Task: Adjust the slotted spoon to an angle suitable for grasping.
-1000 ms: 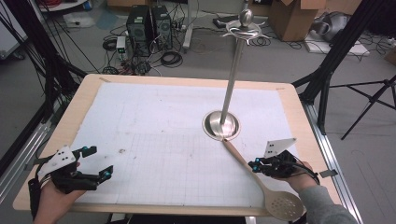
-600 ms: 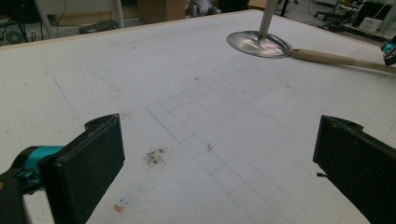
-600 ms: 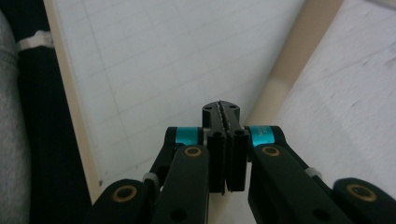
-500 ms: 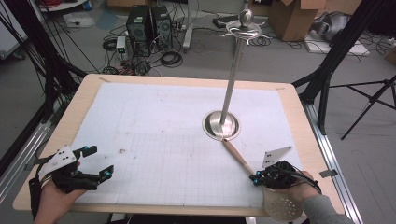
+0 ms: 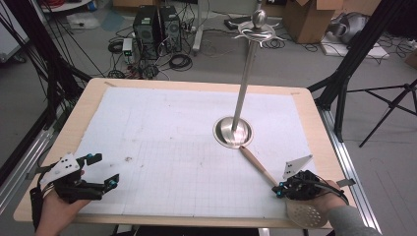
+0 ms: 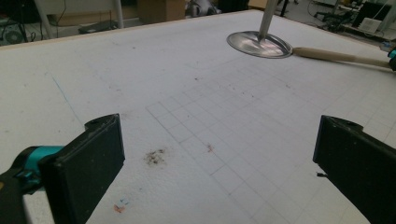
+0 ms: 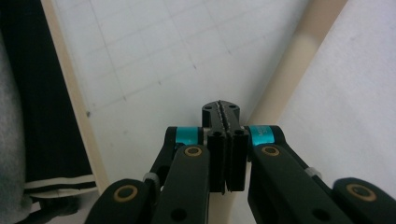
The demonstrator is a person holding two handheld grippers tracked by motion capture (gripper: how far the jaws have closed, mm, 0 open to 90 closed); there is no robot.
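The skimmer (image 5: 275, 184), a wooden-handled spoon with a perforated round metal head, lies at the lower right of the high view, its handle tip touching the rim of the steel stand's (image 5: 233, 132) dish-shaped base and its head over the near edge of the surface (image 5: 88, 105). It looks light and stiff: the turned wood handle is smooth, rounded and somewhat slippery, and the thin metal head likely weighs down that end, so a hold low on the handle near the head should keep it from tipping. The right gripper (image 5: 281, 191) sits over the handle just there, jaws shut together above the pale handle (image 7: 299, 60) in its own view; whether they pinch it I cannot tell. The left gripper (image 5: 105, 169) rests at lower left, jaws wide apart and empty over gridded white paper (image 6: 196, 93).
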